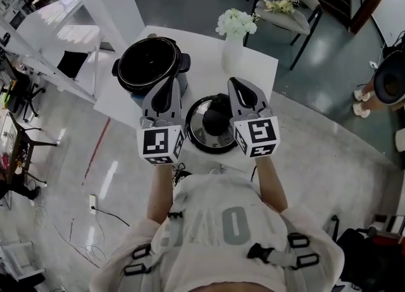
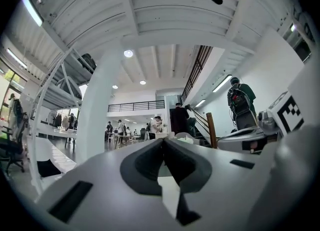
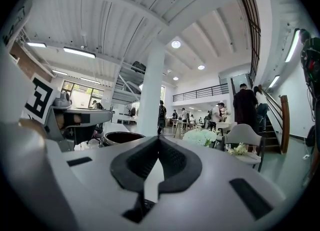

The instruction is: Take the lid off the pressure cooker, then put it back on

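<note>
The round lid [image 1: 197,134] is lying flat on the white tabletop [image 1: 205,76], its black knob facing up inside a shiny steel rim, just beside the open pressure cooker [image 1: 152,63]; the left gripper [image 1: 169,83] and right gripper [image 1: 236,82] are hanging either side, jaws pressed together on nothing.

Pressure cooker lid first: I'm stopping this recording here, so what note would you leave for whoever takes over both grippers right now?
Left gripper: shut, empty, held over the white table.
Right gripper: shut, empty, level beside it.
Round black pressure cooker: open, on the table's far left.
Round metal-rimmed lid with black knob: lying on the table nearer the person; in the head view it shows between the two grippers.
Done: lid taken off.
Left: grip the lid and set it back on the cooker.
</note>
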The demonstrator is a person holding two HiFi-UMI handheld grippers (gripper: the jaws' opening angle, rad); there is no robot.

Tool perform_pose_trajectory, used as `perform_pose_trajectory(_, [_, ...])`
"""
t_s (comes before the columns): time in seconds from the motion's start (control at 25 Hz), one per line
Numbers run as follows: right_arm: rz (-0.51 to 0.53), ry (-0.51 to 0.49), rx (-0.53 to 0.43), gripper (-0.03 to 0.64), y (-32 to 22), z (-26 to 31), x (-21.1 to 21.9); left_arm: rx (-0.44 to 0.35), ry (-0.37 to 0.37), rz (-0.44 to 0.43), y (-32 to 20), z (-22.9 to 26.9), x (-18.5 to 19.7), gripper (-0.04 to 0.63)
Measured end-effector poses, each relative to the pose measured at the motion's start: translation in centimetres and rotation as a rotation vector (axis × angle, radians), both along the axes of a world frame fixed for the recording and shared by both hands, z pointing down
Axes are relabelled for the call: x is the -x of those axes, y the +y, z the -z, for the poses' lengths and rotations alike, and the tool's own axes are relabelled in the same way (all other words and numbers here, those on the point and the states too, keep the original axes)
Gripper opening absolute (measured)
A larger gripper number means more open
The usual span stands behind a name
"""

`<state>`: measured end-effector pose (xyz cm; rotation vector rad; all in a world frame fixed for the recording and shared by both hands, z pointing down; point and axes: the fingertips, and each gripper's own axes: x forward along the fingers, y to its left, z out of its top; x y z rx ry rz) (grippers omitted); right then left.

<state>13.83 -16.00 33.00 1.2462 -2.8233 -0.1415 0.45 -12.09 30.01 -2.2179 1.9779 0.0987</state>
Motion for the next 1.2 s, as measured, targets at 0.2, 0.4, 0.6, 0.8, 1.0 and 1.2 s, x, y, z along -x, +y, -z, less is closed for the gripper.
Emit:
perform_pose_trajectory(0.2, [0.002, 0.039, 0.005, 0.009, 0.1, -1.0, -0.2, 0.0, 0.015, -0.031, -0.1, -0.6, -0.1, 0.018])
perform_pose_trajectory(0.4, [0.137, 0.092, 0.07, 0.088, 1.2, -2.9, 0.5, 0.056, -0.048, -0.258, -1.0, -2.6, -3.4, 0.028])
perform_pose_trajectory(0.6, [0.365, 0.226, 0.193, 0.273, 3.6, -8.4, 1.4, 0.305, -0.249, -0.727, -0.4, -10.8, -8.5, 0.248])
perform_pose_trajectory(0.8, [0.527, 0.399, 0.346, 0.366, 5.1, -16.6, 1.6, 0.581, -0.331, -0.957, 0.8, -19.1, -9.6, 0.284])
perform_pose_trajectory(1.0, [0.508, 0.473, 0.445, 0.364, 4.6, -22.7, 1.3, 0.702, -0.344, -1.044, 1.0, -23.4, -10.7, 0.284])
perform_pose_trajectory(1.2, [0.48, 0.497, 0.434, 0.293, 4.2, -24.2, 1.2, 0.699, -0.466, -1.046, 0.4, -24.9, -10.4, 0.285])
